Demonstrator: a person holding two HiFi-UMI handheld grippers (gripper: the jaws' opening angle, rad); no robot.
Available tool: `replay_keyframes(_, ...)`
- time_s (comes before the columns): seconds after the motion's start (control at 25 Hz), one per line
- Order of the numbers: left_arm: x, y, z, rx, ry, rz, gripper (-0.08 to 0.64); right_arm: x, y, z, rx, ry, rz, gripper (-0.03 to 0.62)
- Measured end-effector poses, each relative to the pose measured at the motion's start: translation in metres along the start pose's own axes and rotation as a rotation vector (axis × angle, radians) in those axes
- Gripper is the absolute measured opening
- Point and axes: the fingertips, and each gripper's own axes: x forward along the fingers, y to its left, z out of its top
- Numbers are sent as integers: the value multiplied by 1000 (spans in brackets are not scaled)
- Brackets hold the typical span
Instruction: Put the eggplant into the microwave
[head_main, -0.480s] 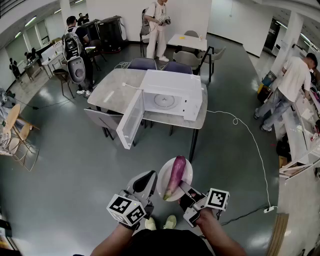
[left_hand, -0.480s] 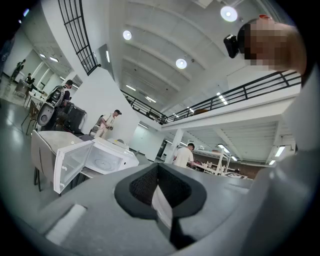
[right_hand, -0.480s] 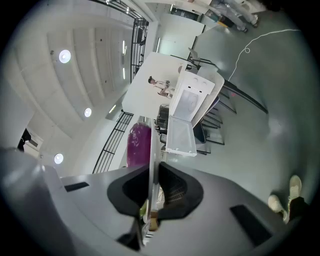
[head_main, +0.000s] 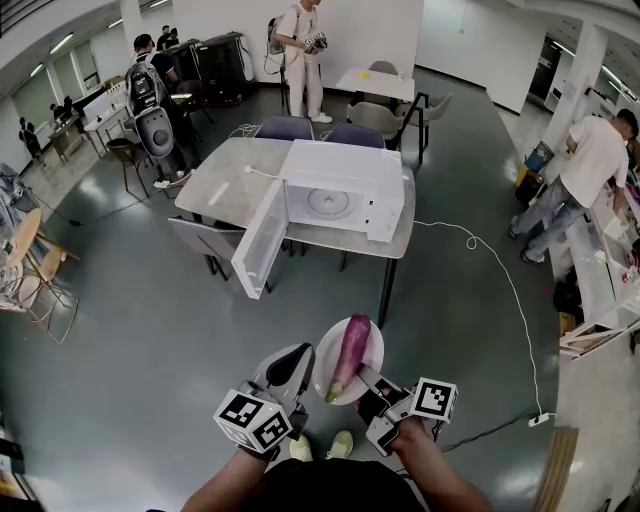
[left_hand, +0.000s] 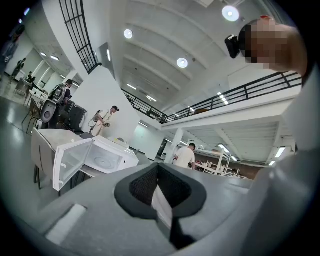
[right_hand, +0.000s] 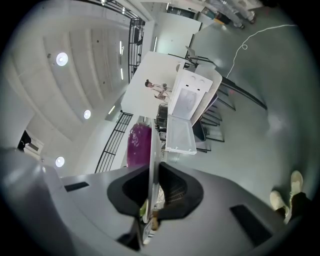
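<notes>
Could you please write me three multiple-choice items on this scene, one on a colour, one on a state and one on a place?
1. What colour is the microwave? A black; B white; C red.
2. How does its door stand? A shut; B swung open; C taken off.
3. Where does the eggplant lie? A inside the microwave; B on top of the microwave; C on the plate clamped by the right gripper.
Answers: 1 B, its casing is white in the head view; 2 B, the door hangs out sideways and the cavity shows; 3 C, the purple eggplant rests on the white plate, whose rim sits between the right gripper's jaws.
</notes>
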Motion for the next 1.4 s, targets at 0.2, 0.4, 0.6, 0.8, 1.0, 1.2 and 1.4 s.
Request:
replay_keyframes(0.2,1,-4,-2,5,3,-7,9,-5,-4,0,26,-13,-9,29)
replay_keyframes(0.4,3,-6,1,17,-9,2,9,-6,-5,6,30,-10,0,29)
replay_keyframes(0.6,10,-8,4,18,-27,13,9,-9,-6,14,1,5,5,29)
replay_keyframes(0.8,21,-18,2,21,-40,24,9,-21,-9,24,-10,20,9,29)
replay_keyframes(1.0,28,-25,1,28,-57,44,9,-31,-14,36,-6,26,21,29)
replay_keyframes(1.2,36,-33,0,37,-54,41,9,-34,-17,46,-3,31,28,29)
replay_keyframes(1.4,47,-31,4,48,-58,40,9,-28,-21,55,4,35,33,29)
